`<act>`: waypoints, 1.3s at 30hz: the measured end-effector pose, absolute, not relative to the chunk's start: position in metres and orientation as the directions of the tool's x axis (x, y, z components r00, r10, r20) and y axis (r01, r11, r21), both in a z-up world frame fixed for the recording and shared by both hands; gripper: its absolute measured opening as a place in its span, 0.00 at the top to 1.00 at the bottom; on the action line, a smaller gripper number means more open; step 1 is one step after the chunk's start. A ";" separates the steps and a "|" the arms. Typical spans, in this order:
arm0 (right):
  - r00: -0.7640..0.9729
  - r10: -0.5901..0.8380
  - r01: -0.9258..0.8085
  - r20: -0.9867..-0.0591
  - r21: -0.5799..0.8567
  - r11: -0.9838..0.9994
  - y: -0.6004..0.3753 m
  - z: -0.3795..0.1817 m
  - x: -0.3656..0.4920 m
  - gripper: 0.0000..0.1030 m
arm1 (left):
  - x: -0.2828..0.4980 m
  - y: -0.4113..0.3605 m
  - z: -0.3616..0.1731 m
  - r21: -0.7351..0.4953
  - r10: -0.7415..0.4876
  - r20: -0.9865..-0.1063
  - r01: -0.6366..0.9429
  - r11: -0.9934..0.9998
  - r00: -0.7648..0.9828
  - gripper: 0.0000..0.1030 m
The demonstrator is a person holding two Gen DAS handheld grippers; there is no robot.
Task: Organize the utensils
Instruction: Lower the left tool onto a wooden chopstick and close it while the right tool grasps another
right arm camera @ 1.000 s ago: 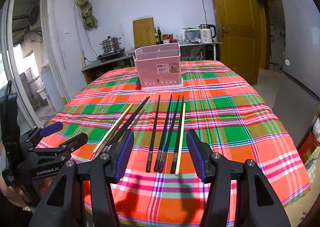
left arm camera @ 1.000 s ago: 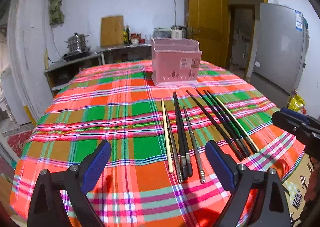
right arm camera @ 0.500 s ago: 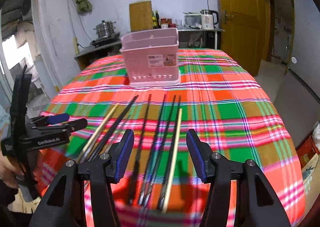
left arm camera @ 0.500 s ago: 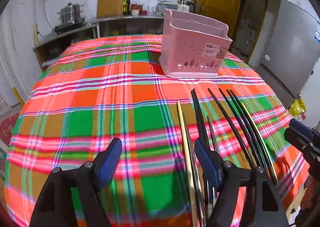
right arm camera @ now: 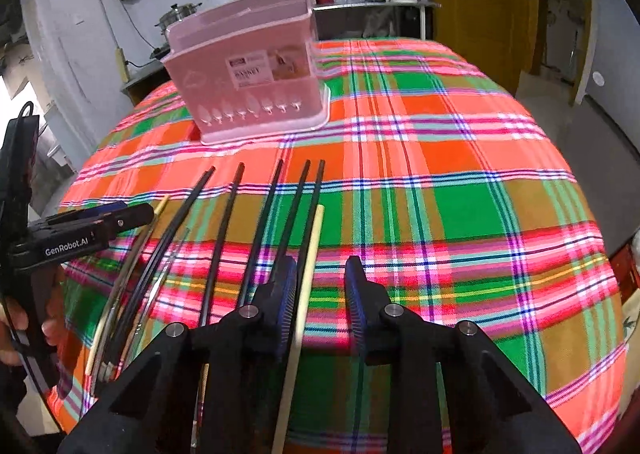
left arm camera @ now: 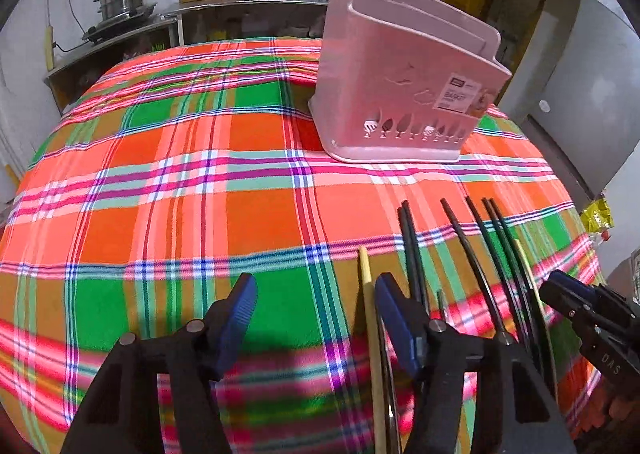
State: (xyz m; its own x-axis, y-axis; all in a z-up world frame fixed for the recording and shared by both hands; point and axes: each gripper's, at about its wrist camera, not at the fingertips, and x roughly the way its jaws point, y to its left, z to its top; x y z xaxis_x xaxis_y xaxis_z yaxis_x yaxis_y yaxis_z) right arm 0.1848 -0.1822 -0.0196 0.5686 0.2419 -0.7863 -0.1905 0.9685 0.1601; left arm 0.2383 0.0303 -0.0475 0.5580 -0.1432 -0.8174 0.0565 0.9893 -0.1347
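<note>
Near ends of chopsticks (right arm camera: pixel 256 238) are lying hidden under both tools; pink holder (left arm camera: pixel 404 94) is standing farther back on the plaid counter (left arm camera: pixel 160 182). Left tool (left arm camera: pixel 312 318) is hovering low, released; right tool (right arm camera: pixel 320 294) is released, straddling a pale chopstick (right arm camera: pixel 310 266)

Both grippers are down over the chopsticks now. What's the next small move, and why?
Probably shut the right gripper on the pale chopstick. Its fingers stand open with that stick lying between them, close to the left finger, on the plaid cloth. The left gripper is open too, its own pale stick just inside the right finger. The pink holder stands empty beyond.
</note>
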 end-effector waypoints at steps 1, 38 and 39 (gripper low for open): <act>0.564 0.236 -0.185 -0.791 0.157 0.970 -0.182 -0.022 0.186 0.77 | 0.240 0.029 -0.048 -0.127 -0.138 -0.818 0.059 0.990 0.558 0.40; 0.473 0.155 -0.131 -0.867 0.105 0.986 -0.187 -0.026 0.233 0.92 | 0.252 0.023 -0.046 -0.013 -0.051 -0.869 0.080 0.997 0.493 0.85; 0.470 0.154 -0.135 -0.869 0.102 0.986 -0.186 -0.026 0.234 0.94 | 0.252 0.022 -0.046 -0.011 -0.050 -0.869 0.082 0.997 0.492 0.88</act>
